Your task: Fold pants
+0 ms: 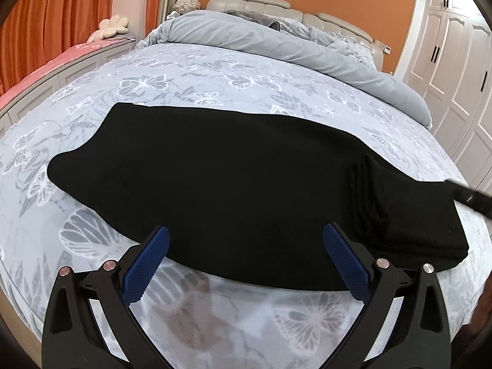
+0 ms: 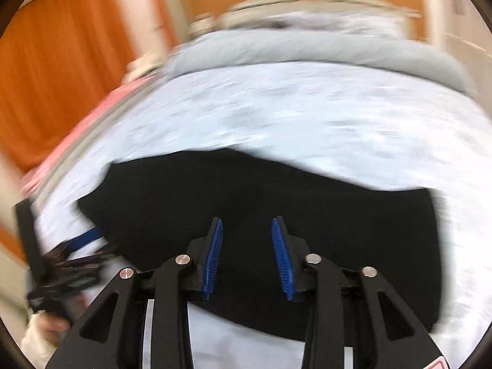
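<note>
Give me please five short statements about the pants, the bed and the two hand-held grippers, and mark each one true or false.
1. The black pants lie on a bed cover printed with butterflies. True.
2. The left hand-held gripper is shut on the pants. False: its jaws stand wide open at the near edge of the cloth and nothing is pinched.
3. The right end of the pants is already doubled over in layers. True.
4. The right hand-held gripper has red pads. False: its pads are blue.
5. The right hand-held gripper holds the cloth. False: its jaws are apart over the pants, with no cloth seen pinched between them.
</note>
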The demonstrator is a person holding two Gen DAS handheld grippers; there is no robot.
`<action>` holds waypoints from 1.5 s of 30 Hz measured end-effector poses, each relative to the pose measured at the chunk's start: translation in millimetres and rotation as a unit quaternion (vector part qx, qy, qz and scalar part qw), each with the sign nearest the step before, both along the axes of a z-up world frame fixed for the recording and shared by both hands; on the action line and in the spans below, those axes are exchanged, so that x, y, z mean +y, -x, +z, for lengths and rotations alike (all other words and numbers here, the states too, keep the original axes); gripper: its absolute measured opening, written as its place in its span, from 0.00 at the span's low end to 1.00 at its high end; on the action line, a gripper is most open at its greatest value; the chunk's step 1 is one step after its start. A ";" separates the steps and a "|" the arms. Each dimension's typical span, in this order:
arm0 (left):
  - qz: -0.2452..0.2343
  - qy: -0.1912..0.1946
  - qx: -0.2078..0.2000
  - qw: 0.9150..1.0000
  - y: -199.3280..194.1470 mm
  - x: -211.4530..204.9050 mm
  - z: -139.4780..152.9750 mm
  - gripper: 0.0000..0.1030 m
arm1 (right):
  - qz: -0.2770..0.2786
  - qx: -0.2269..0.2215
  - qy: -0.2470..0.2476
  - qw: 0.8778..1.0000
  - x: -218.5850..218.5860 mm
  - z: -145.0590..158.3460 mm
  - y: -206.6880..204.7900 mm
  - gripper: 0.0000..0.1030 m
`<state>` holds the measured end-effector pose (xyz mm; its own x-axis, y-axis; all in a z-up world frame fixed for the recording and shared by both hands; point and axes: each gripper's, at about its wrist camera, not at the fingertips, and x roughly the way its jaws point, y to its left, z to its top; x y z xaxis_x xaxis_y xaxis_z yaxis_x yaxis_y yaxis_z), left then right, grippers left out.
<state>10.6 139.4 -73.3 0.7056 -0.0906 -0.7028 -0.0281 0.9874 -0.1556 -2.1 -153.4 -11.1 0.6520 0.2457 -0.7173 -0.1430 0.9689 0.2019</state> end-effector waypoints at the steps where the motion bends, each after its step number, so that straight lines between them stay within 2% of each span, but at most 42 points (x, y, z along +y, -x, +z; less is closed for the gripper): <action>1: -0.002 -0.005 0.000 1.000 -0.1 -2.0 0.1 0.95 | -0.040 0.013 0.026 0.999 -24.7 -7.5 -0.6 0.29; 4: -0.011 -0.017 -0.004 1.000 1.2 -8.7 0.5 0.95 | -0.119 0.071 0.052 0.989 -77.3 -43.2 -7.1 0.25; 5: -0.013 -0.022 -0.006 1.000 1.8 -11.2 0.6 0.95 | -0.127 0.105 0.052 0.985 -88.6 -59.7 -11.8 0.18; 6: -0.016 -0.027 -0.007 0.999 1.7 -14.2 0.6 0.95 | -0.130 0.112 0.033 0.985 -95.8 -65.8 -11.6 0.17; 8: -0.018 -0.040 -0.006 0.999 1.2 -19.9 -0.1 0.95 | -0.135 0.093 0.008 0.986 -97.5 -51.6 -6.0 0.17; 10: -0.020 -0.050 -0.005 0.999 0.7 -24.1 -1.0 0.95 | -0.137 0.061 0.005 0.989 -94.7 -39.8 -2.7 0.21; 11: -0.022 -0.054 -0.006 0.998 0.6 -26.2 -1.2 0.95 | -0.134 0.057 0.020 0.989 -92.9 -41.6 -6.4 0.22; 13: -0.023 -0.064 -0.004 0.998 -0.4 -31.1 -2.7 0.95 | -0.127 0.105 0.051 0.985 -91.0 -68.7 -24.2 0.22; 14: -0.025 -0.068 -0.002 0.997 -1.2 -33.2 -4.0 0.95 | -0.133 0.094 0.047 0.986 -95.1 -66.7 -22.7 0.23; 15: -0.025 -0.072 0.000 0.997 -1.6 -34.6 -4.9 0.95 | -0.133 0.094 0.033 0.986 -92.8 -56.5 -23.7 0.26; 18: -0.027 -0.082 0.003 0.996 -2.2 -38.9 -7.1 0.95 | -0.091 0.067 -0.042 0.993 -71.0 -31.7 -26.8 0.26; 19: -0.027 -0.084 0.003 0.996 -2.0 -39.9 -7.5 0.95 | -0.075 0.065 -0.040 0.994 -58.9 -27.9 -30.0 0.26; 22: -0.030 -0.087 0.009 0.996 -3.3 -41.9 -9.6 0.95 | -0.015 0.059 0.009 0.998 4.2 -28.6 -56.9 0.26; 26: -0.033 -0.088 0.009 0.995 -3.9 -43.1 -10.0 0.95 | 0.016 0.104 0.037 0.994 61.1 -68.8 -94.7 0.26; 27: -0.034 -0.086 0.011 0.996 -3.9 -42.2 -10.2 0.95 | 0.007 0.084 0.075 0.994 76.0 -72.9 -93.9 0.26; 29: -0.035 -0.080 0.014 0.996 -4.3 -40.4 -11.1 0.95 | 0.012 0.067 0.125 0.990 100.9 -70.9 -88.8 0.16; 30: -0.035 -0.078 0.016 0.996 -5.5 -40.1 -11.3 0.95 | 0.026 0.066 0.131 0.989 110.8 -71.4 -87.6 0.08; 32: -0.036 -0.073 0.020 0.996 -7.2 -39.1 -12.4 0.95 | 0.032 0.053 0.181 0.982 126.4 -73.1 -86.1 0.08; 34: -0.035 -0.074 0.022 0.996 -7.8 -39.8 -13.1 0.95 | 0.043 0.046 0.208 0.976 132.8 -73.4 -84.3 0.07; 35: -0.035 -0.076 0.021 0.996 -7.2 -40.2 -13.1 0.95 | 0.042 0.049 0.195 0.979 127.6 -67.8 -84.2 0.07; 38: -0.037 -0.075 0.019 0.996 -6.2 -40.4 -12.7 0.95 | 0.029 0.049 0.094 0.994 102.6 -46.4 -81.6 0.07; 40: -0.038 -0.075 0.023 0.996 -7.3 -40.9 -13.8 0.95 | 0.034 0.072 0.081 0.993 104.9 -53.6 -87.5 0.07; 41: -0.038 -0.077 0.024 0.996 -8.1 -41.1 -14.4 0.95 | 0.039 0.083 0.095 0.991 113.3 -63.6 -90.8 0.07; 43: -0.039 -0.079 0.024 0.996 -7.9 -40.9 -14.4 0.95 | 0.041 0.068 0.115 0.990 124.6 -63.8 -87.7 0.07; 44: -0.039 -0.079 0.023 0.996 -7.9 -41.0 -14.1 0.95 | 0.056 0.071 0.103 0.991 131.8 -62.8 -87.5 0.07; 45: -0.039 -0.078 0.023 0.996 -8.8 -41.4 -14.1 0.95 | 0.107 0.101 0.039 0.988 140.8 -66.8 -90.5 0.07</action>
